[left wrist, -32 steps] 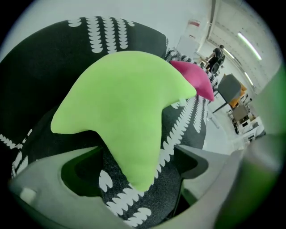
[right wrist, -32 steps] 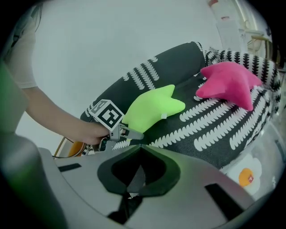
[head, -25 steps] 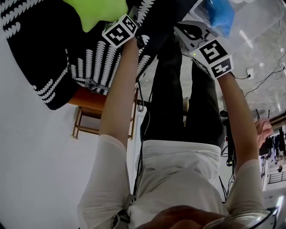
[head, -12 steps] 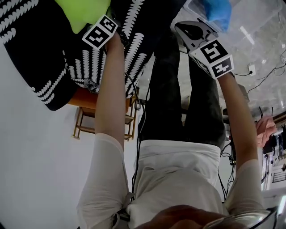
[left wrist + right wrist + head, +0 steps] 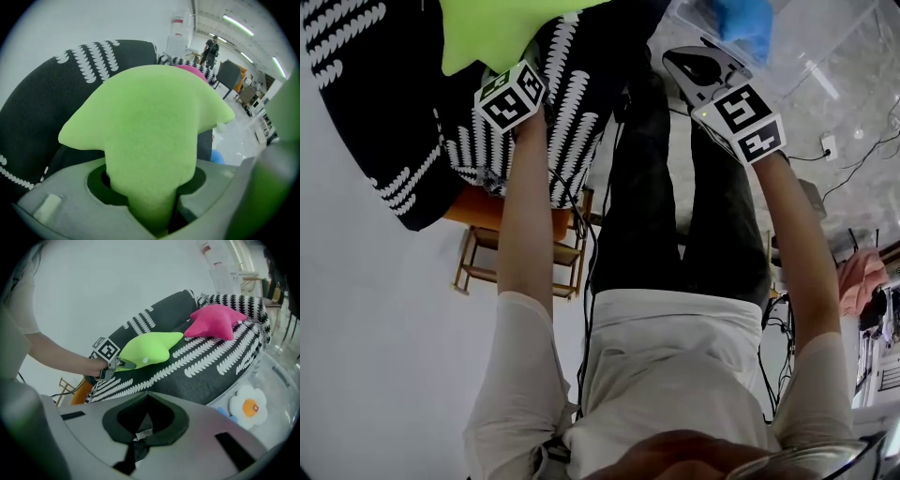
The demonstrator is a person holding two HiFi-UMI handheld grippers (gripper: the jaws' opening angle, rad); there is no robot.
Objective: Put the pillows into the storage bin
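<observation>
White wall (image 5: 117, 282) backs the scene. The left claw (image 5: 150, 211) has just been closing and now pinches one arm of the green pillow (image 5: 145, 126), whose fabric is squeezed narrow between the jaws. The right claw (image 5: 138, 434) is pressed together with nothing in it. Beneath the green pillow lies the large black-and-white patterned cushion (image 5: 211, 366), and farther along it the pink star pillow (image 5: 213, 320) rests untouched. Beside the cushion stands the clear storage bin (image 5: 825, 47), already holding a flower pillow (image 5: 248, 408) and a blue pillow (image 5: 741, 19). So the task looks partly done: two pillows are in, the green one is gripped but not yet over the bin, and the pink one remains to be fetched. Only the left gripper view shows the pinch itself. Only the right gripper view shows the pink and flower pillows, and the green pillow's whole shape. The head view alone shows how near the right claw hangs to the bin.
</observation>
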